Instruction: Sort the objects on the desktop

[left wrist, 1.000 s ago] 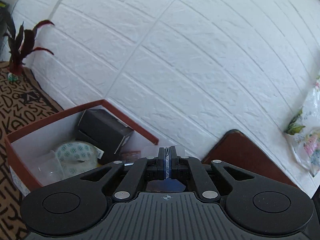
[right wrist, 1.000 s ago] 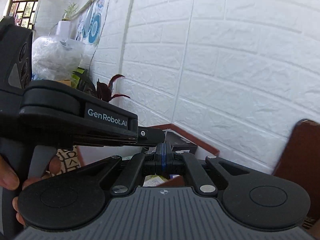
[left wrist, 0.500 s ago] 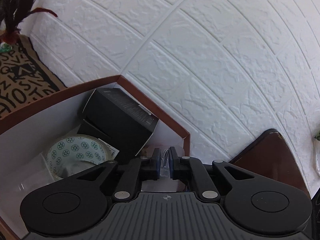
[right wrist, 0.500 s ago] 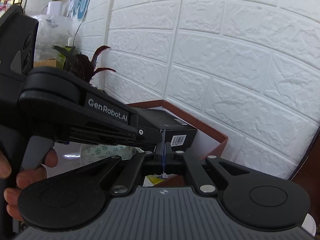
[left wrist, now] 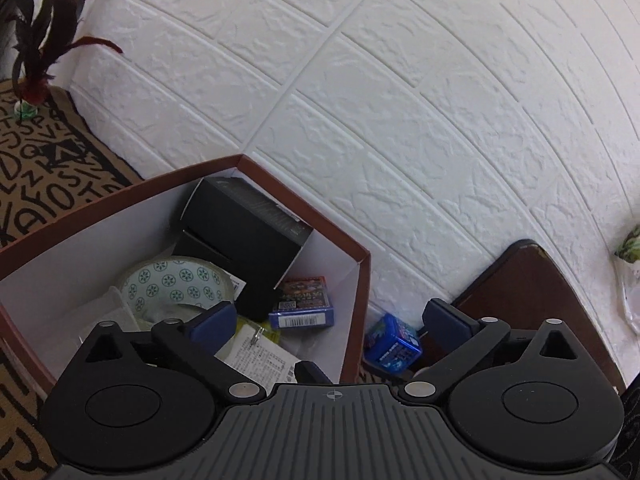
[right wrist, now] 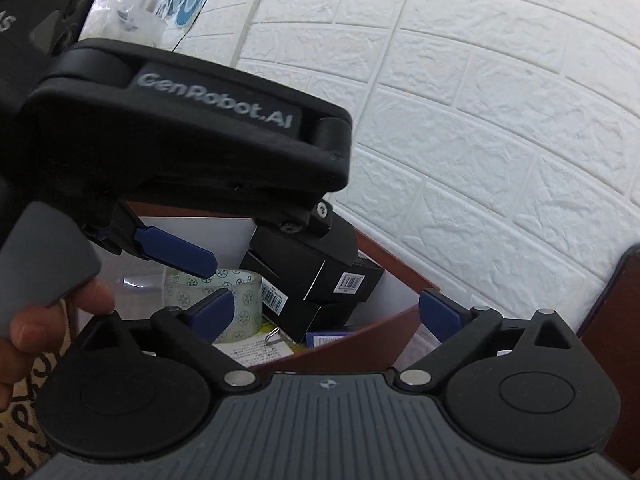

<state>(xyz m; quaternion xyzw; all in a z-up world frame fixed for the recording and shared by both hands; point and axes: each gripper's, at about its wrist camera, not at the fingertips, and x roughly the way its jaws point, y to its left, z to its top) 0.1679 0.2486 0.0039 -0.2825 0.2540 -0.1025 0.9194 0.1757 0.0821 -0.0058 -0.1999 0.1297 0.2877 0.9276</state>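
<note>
A brown box with white inner walls [left wrist: 352, 280] stands against the brick wall. In it lie a black carton [left wrist: 244, 240], a patterned tape roll [left wrist: 172, 284], a blue card pack [left wrist: 304, 304] and a printed sheet with a clip [left wrist: 260, 356]. My left gripper [left wrist: 328, 320] is open above the box's right wall. A small blue cube box [left wrist: 394, 344] lies outside, just right of that wall. My right gripper [right wrist: 326, 312] is open over the box's [right wrist: 360, 344] near rim. The left gripper's body [right wrist: 180, 136] fills the upper left of the right wrist view.
A dark brown board [left wrist: 532, 280] leans at the wall on the right. A red-leaved plant [left wrist: 36, 60] stands far left on the lettered tablecloth [left wrist: 44, 172]. A person's hand [right wrist: 36, 332] holds the left gripper's handle. A floral bag [left wrist: 630, 264] sits at the right edge.
Both grippers have opened wide; they were shut before, together holding a thin clear sheet. The printed sheet now lies in the box. Both have moved closer over the box.
</note>
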